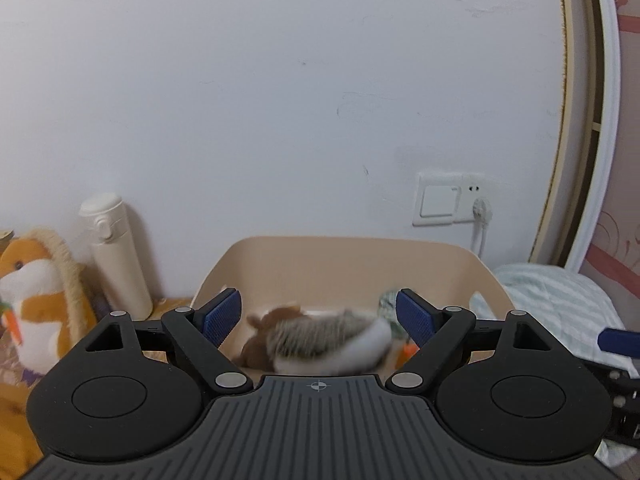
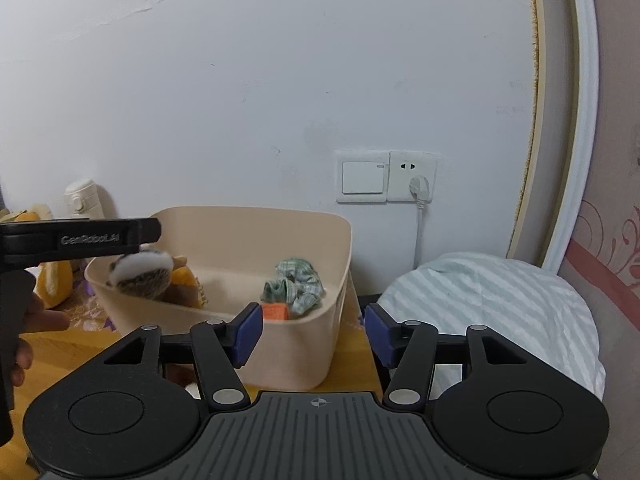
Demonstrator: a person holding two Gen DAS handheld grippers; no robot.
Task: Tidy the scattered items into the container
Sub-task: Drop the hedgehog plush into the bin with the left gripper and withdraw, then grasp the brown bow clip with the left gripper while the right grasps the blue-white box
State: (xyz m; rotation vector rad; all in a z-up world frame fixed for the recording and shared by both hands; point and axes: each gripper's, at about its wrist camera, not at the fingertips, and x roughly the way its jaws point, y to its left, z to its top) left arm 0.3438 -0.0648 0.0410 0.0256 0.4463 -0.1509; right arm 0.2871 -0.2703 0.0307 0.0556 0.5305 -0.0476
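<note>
My left gripper (image 1: 318,318) and right gripper (image 2: 314,334) both gape empty; hedgehog plush (image 1: 328,340), green scrunchie (image 2: 298,286) sit in the beige bin (image 2: 320,344); hamster plush (image 1: 34,300) remains out.

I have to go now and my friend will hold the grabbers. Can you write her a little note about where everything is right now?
Left gripper: jaws open, nothing held, above the beige bin.
Right gripper: jaws open, empty, at the bin's front right corner.
In the bin: hedgehog plush, blurred in both views so it may not have settled; green checked cloth; small orange item.
Left: orange-and-white plush sits outside by the white bottle. Whether it belongs in the bin, I cannot tell.
</note>
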